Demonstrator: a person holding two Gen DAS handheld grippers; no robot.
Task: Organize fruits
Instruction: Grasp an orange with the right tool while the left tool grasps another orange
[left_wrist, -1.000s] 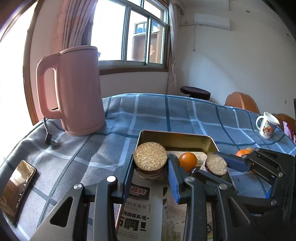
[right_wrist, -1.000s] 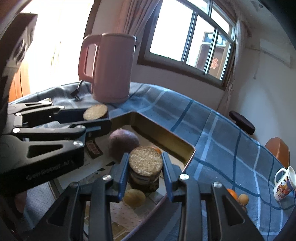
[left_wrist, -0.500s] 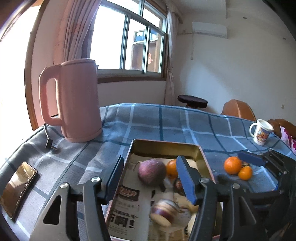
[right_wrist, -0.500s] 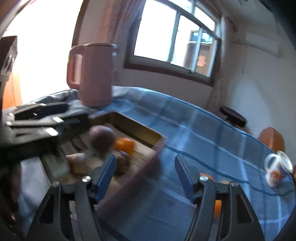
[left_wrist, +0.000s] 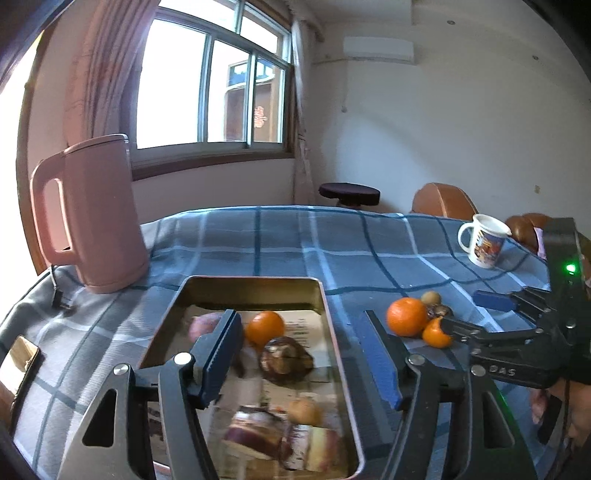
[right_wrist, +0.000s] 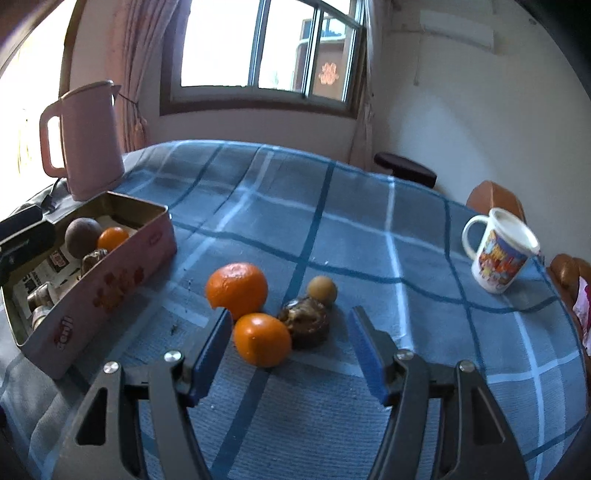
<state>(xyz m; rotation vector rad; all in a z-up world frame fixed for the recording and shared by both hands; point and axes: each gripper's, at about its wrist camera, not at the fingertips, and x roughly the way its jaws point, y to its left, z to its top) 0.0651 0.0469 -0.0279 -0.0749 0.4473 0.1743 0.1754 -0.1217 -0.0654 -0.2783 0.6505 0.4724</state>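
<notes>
A metal tin (left_wrist: 334, 332) (right_wrist: 110, 284) lined with newspaper holds an orange (left_wrist: 265, 328), a dark round fruit (right_wrist: 83, 232), a brown shrivelled fruit (left_wrist: 285, 360) and cut purple pieces (left_wrist: 258, 437). My left gripper (left_wrist: 301, 350) is open and empty above the tin. On the cloth lie a big orange (right_wrist: 237, 290), a small orange (right_wrist: 263, 339), a brown shrivelled fruit (right_wrist: 306, 322) and a small tan fruit (right_wrist: 322, 290). My right gripper (right_wrist: 290, 343) is open and empty, its jaws on either side of the small orange and the brown fruit.
A pink kettle (left_wrist: 88, 218) (right_wrist: 86, 138) stands at the back left with its cord on the blue checked cloth (right_wrist: 332, 236). A printed mug (right_wrist: 498, 251) stands at the right. A phone (left_wrist: 18, 363) lies at the left edge. Chairs stand beyond the table.
Both grippers held cut pieces over the tin, then opened and dropped them in. The right gripper swung right to the loose fruit on the cloth. The left gripper pulled back.
</notes>
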